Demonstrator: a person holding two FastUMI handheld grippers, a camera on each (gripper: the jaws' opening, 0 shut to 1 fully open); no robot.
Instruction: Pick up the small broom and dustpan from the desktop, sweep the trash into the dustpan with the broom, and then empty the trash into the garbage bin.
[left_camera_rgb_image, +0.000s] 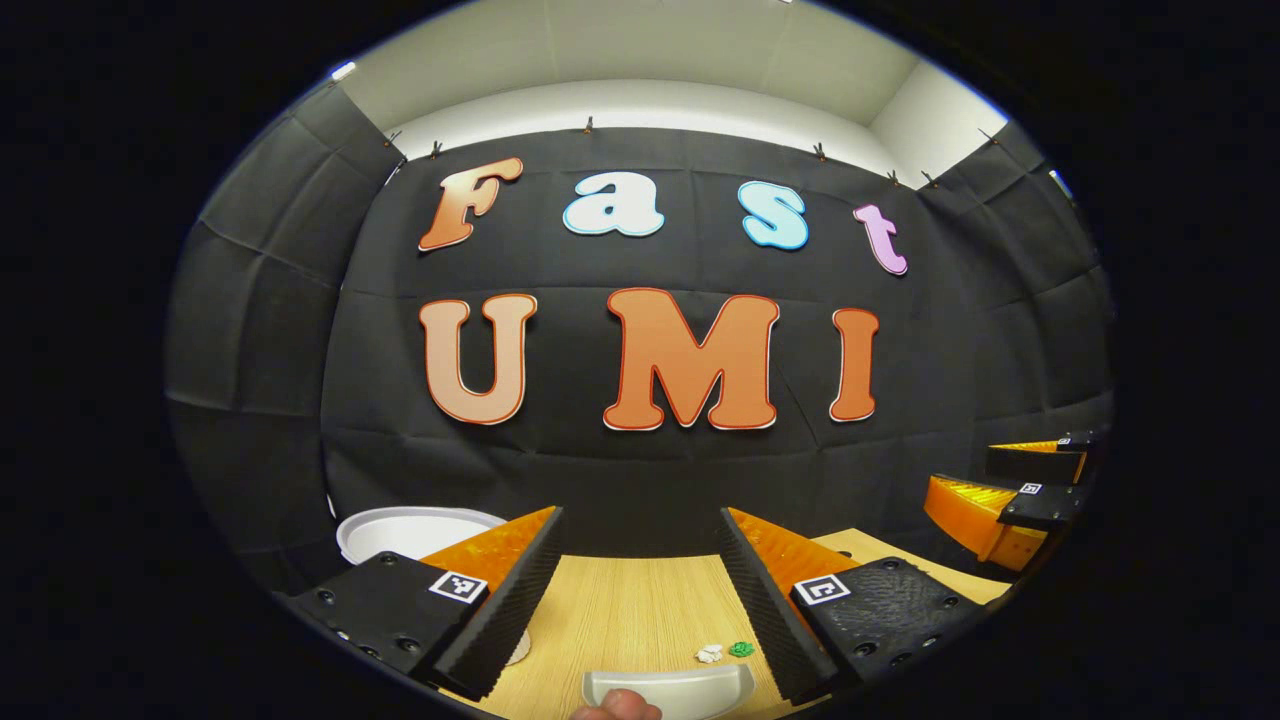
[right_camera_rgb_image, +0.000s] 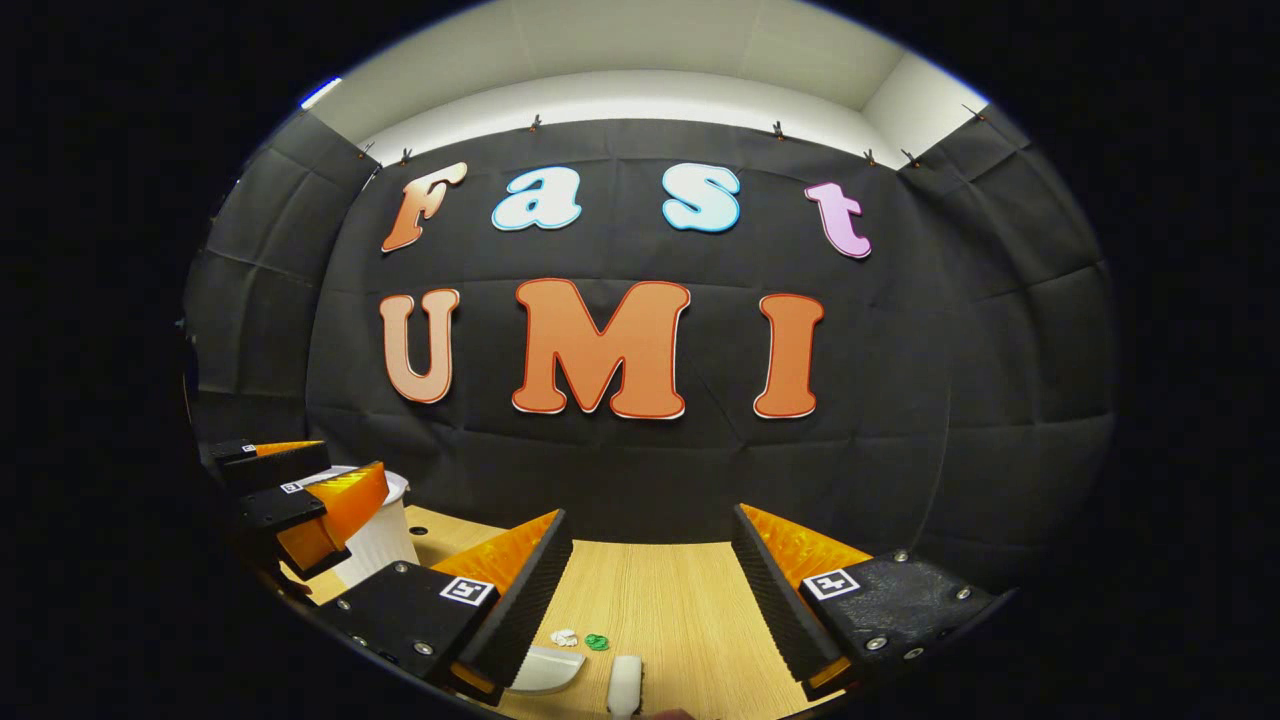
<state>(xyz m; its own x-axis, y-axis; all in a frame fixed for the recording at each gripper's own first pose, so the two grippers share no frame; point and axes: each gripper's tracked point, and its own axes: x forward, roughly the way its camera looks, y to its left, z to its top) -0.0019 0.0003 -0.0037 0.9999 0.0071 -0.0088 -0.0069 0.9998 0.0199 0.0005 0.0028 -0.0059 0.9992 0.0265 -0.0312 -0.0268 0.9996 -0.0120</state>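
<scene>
**Left gripper view and right gripper view: both grippers held level over the desk, jaws wide, nothing gripped**

Left gripper view looks straight ahead at the booth's black cloth wall, so the left gripper (left_camera_rgb_image: 640, 590) is held roughly level, raised a little over the wooden desktop (left_camera_rgb_image: 620, 610). Its two fingers stand well apart, with bare wood between them and nothing pressed by either. Just below the gap, at the near edge, lies the pale grey dustpan (left_camera_rgb_image: 670, 690), its curved lip facing the gripper, and the tip of a finger (left_camera_rgb_image: 618, 706) shows against its near side. Two small bits of trash sit just beyond the dustpan toward the right finger: a white scrap (left_camera_rgb_image: 709, 654) and a green scrap (left_camera_rgb_image: 741, 649), side by side and nearly touching. Off to the left, behind the left finger, the white rim of the garbage bin (left_camera_rgb_image: 415, 530) rises from the desk. At the far right edge the right gripper (left_camera_rgb_image: 1020, 500) is held at about the same height.

Over on the other side, the right gripper (right_camera_rgb_image: 650, 590) is posed the same way: level, facing the wall, fingers spread wide and holding nothing. Below its gap a white rounded piece (right_camera_rgb_image: 624, 684) lies on the wood, probably the broom's handle, though I cannot tell for sure. The dustpan (right_camera_rgb_image: 545, 668) pokes out beside the left finger, with the white scrap (right_camera_rgb_image: 565, 637) and green scrap (right_camera_rgb_image: 597, 642) just past it. The left gripper (right_camera_rgb_image: 300, 500) hangs at the left, in front of the ribbed white garbage bin (right_camera_rgb_image: 385, 540).
</scene>
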